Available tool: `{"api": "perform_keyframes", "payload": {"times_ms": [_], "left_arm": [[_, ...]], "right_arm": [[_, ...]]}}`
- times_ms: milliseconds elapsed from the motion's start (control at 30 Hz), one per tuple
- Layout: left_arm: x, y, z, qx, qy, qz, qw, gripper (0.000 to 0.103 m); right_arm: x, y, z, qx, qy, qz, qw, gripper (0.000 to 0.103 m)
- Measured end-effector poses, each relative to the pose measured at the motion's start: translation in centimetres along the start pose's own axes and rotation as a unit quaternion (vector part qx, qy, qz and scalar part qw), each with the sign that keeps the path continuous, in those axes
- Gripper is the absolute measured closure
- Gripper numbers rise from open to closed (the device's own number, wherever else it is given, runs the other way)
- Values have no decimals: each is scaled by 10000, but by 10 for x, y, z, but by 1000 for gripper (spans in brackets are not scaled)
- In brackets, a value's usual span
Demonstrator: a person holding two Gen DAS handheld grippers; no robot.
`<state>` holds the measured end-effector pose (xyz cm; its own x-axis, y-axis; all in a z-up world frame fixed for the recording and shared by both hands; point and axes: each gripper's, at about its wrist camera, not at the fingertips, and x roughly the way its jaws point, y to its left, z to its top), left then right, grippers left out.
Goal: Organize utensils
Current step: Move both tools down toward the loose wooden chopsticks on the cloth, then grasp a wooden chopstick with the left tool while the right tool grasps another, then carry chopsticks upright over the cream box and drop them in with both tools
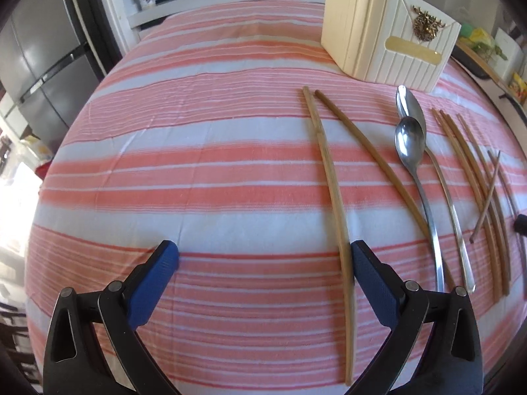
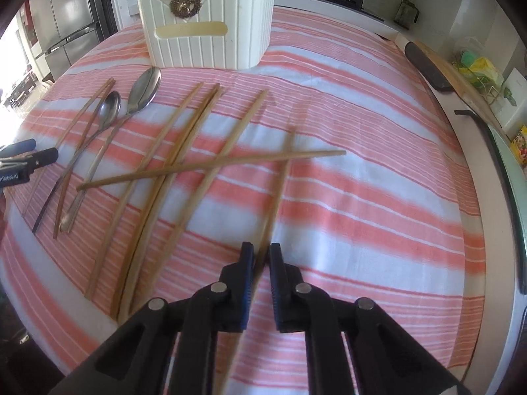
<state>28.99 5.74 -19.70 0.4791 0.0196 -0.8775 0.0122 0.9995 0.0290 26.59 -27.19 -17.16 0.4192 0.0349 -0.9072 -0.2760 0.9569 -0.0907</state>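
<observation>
While the right gripper [image 2: 262,256] points steeply down at the striped cloth [image 2: 362,197] covering the surface, its jaws are pinched narrow on a blurred chopstick [image 2: 280,191] that runs up and away from them; its near end is hidden beneath the gripper body, and its far tip smears into the stripes. Just beyond the jaws, a crossing chopstick [image 2: 210,166] lies slantwise over the held one and over several others. To the left of the jaws, a fan of chopsticks [image 2: 164,177] stretches away, their near ends cut off by the surface edge. Further left lie two spoons [image 2: 131,102] with bowls pointing away.

From the left wrist view, the left gripper [image 1: 263,256] has its jaws spread wide, gripping nothing. A single pale chopstick [image 1: 332,191] lies between them, hard against the inner face of the right jaw; whether it touches is unclear. Its near end is cut off low in the frame. Far beyond both jaws stands a cream ribbed holder [image 2: 210,23], its inside unseen.
</observation>
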Motion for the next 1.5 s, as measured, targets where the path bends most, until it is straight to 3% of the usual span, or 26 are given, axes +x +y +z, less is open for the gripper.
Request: {"api": "perform_keyframes", "payload": {"times_ms": [100, 200, 367, 467, 567, 633, 667, 700, 733, 900, 1067, 1300, 1500], "left_arm": [[-6, 1, -6, 177, 28, -134, 9998, 8], [-4, -2, -1, 443, 98, -168, 9988, 8], [14, -3, 29, 592, 189, -346, 9975, 8], [25, -8, 54, 584, 269, -500, 9967, 18], [32, -16, 74, 631, 237, -514, 9964, 37], [33, -21, 79, 704, 148, -465, 9963, 59], [33, -23, 80, 751, 126, -570, 9955, 74], [32, -24, 80, 761, 125, -710, 9945, 95], [31, -25, 79, 744, 124, -709, 9946, 98], [5, -14, 60, 595, -163, -787, 9950, 98], [-56, -2, 59, 459, -860, -899, 9912, 98], [-138, 22, 64, 169, -1840, -1222, 9752, 98], [-165, 27, 59, 136, -2197, -1329, 9664, 98]], "right_arm": [[-9, -6, -15, 29, 215, 69, 9997, 95], [-10, -9, -17, 91, 389, 172, 9991, 95], [3, 0, 9, -119, 431, 188, 9988, 93], [14, -1, 34, -30, 420, 292, 9987, 93], [24, -4, 52, 28, 381, 380, 9985, 94], [29, -8, 60, 130, 402, 450, 9981, 96], [29, -10, 61, 143, 401, 475, 9980, 97], [29, -12, 61, 161, 401, 504, 9978, 97], [28, -14, 59, 192, 414, 530, 9976, 97], [7, -33, 36, 469, 329, 756, 9955, 97], [-41, -49, 25, 786, -130, 1017, 9916, 97], [-131, -45, 26, 798, -1216, 1089, 9834, 97], [-174, -33, 37, 719, -1939, 1038, 9729, 97]]}}
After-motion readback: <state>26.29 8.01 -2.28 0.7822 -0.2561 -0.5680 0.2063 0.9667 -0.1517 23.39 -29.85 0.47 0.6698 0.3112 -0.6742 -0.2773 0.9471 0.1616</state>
